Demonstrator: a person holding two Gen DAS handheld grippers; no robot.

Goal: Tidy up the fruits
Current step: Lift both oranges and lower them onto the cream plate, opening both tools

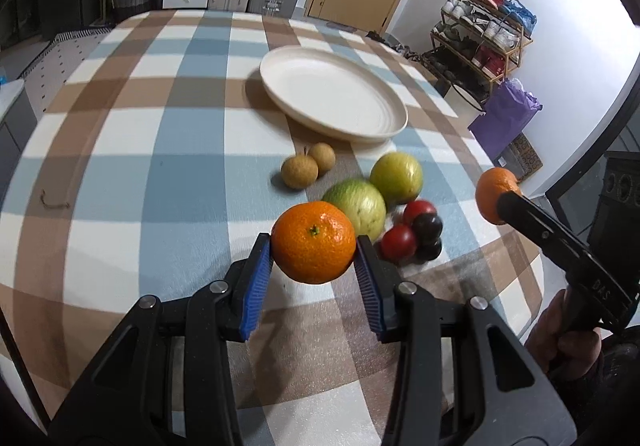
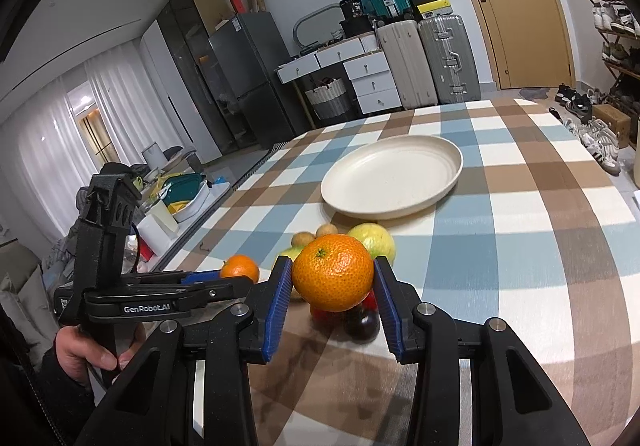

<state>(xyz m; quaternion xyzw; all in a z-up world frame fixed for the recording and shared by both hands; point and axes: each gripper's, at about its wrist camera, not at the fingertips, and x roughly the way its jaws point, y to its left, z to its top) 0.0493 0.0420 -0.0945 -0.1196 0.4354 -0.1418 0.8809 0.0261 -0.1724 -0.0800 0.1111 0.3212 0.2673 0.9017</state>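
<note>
My left gripper is shut on an orange mandarin and holds it above the checked tablecloth. My right gripper is shut on a second mandarin; it also shows at the right of the left wrist view. The left gripper's mandarin shows in the right wrist view. On the cloth lie two green fruits, two small brown fruits and a cluster of red and dark small fruits. A cream empty plate sits beyond them.
The table edge runs close on the right. Suitcases, white drawers and a door stand behind the table. A shoe rack and purple bag are at the right.
</note>
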